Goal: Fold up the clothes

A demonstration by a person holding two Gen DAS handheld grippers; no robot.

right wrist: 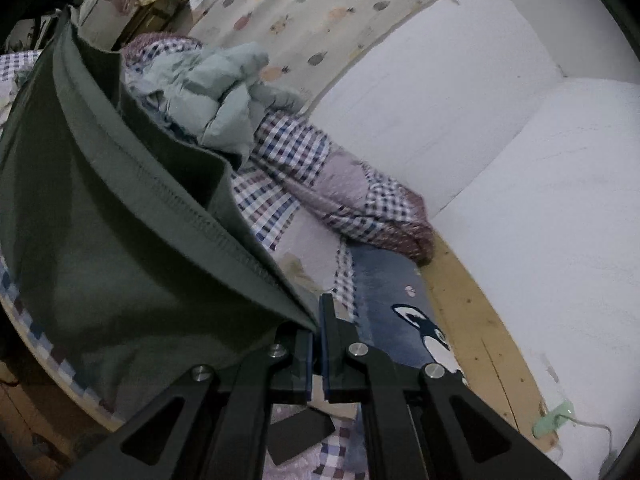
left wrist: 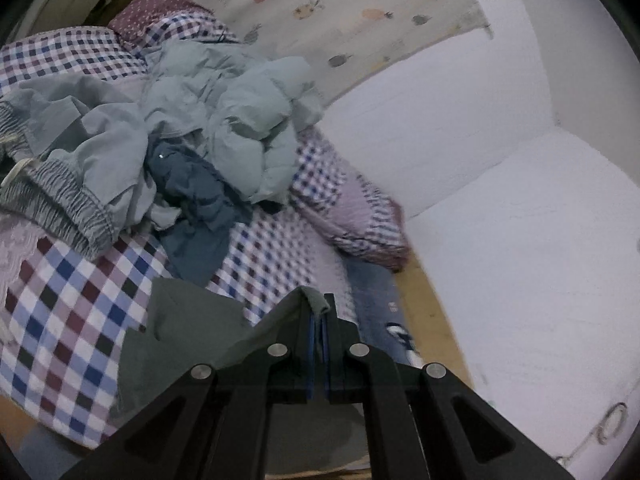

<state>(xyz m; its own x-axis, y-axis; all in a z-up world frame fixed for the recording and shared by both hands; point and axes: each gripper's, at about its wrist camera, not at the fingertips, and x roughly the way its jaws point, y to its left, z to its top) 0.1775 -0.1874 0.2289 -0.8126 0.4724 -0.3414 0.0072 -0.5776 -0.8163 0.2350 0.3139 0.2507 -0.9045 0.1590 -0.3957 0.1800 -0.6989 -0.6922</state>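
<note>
Left claw (left wrist: 319,312): clamping down on a folded edge of a dark green garment (left wrist: 188,344), jaws nearly together with only the cloth between the blue pads. Hanging from that grip and draping down to the left over the checked bedspread (left wrist: 68,308), covering part of it. Right claw (right wrist: 318,316): likewise pinching the same dark green garment (right wrist: 100,240) at a stitched hem, jaws closed on the fabric. Stretching up and away to the left from that grip, the hem running taut toward the upper left corner of the right wrist view, the body of the cloth sagging below.

Lying farther back on the bed in a crumpled heap: pale grey-green clothes (left wrist: 224,120), with a dark blue piece (left wrist: 192,200) tucked under them and a grey piece with a gathered elastic band (left wrist: 56,200) at the left. Bunching up along the wall side: a lilac and checked quilt (left wrist: 360,216). Showing beyond it, a white wall (left wrist: 500,160) and a cloth with a fruit print (left wrist: 352,12). Lying below the right claw, a small dark flat item (right wrist: 300,436), possibly a phone, too blurred for certainty.
</note>
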